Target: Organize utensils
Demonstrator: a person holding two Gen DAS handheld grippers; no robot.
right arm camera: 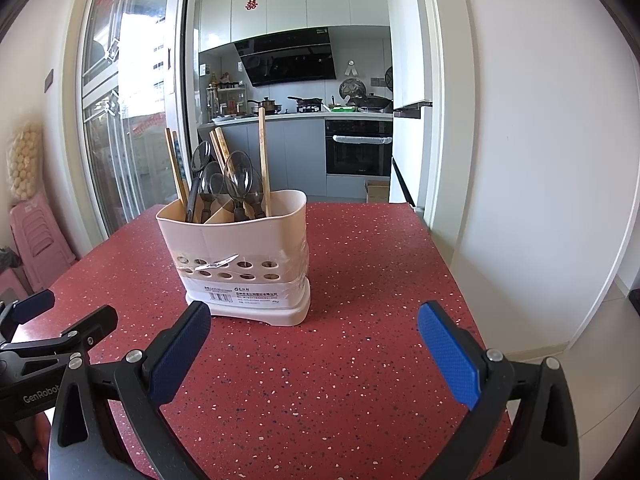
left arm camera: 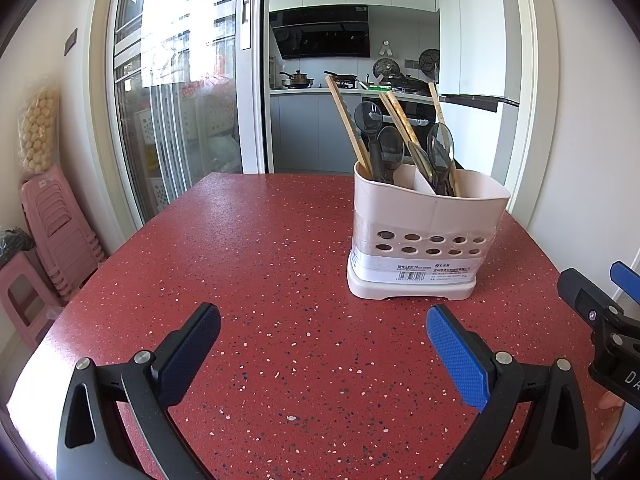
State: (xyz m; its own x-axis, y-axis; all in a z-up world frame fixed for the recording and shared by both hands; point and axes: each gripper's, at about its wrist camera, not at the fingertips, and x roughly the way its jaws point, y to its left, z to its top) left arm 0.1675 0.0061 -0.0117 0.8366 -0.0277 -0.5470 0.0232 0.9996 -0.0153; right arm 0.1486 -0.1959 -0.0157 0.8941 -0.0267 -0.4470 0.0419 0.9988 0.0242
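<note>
A white utensil holder [left arm camera: 424, 236] [right arm camera: 240, 256] with round holes stands on the red speckled table [left arm camera: 260, 280] [right arm camera: 360, 320]. Wooden chopsticks [left arm camera: 346, 120] [right arm camera: 263, 156] and dark plastic spoons [left arm camera: 440, 146] [right arm camera: 239, 174] stand upright in its compartments. My left gripper [left arm camera: 323, 326] is open and empty, hovering over the table to the near left of the holder. My right gripper [right arm camera: 314, 330] is open and empty too, just in front of the holder and to its right. Each gripper shows at the edge of the other's view.
Stacked pink stools [left arm camera: 60, 232] [right arm camera: 36, 236] stand left of the table by a sliding glass door [left arm camera: 180, 100]. A kitchen with an oven [right arm camera: 358, 148] lies beyond the far edge. A white wall [right arm camera: 540, 160] runs close along the table's right side.
</note>
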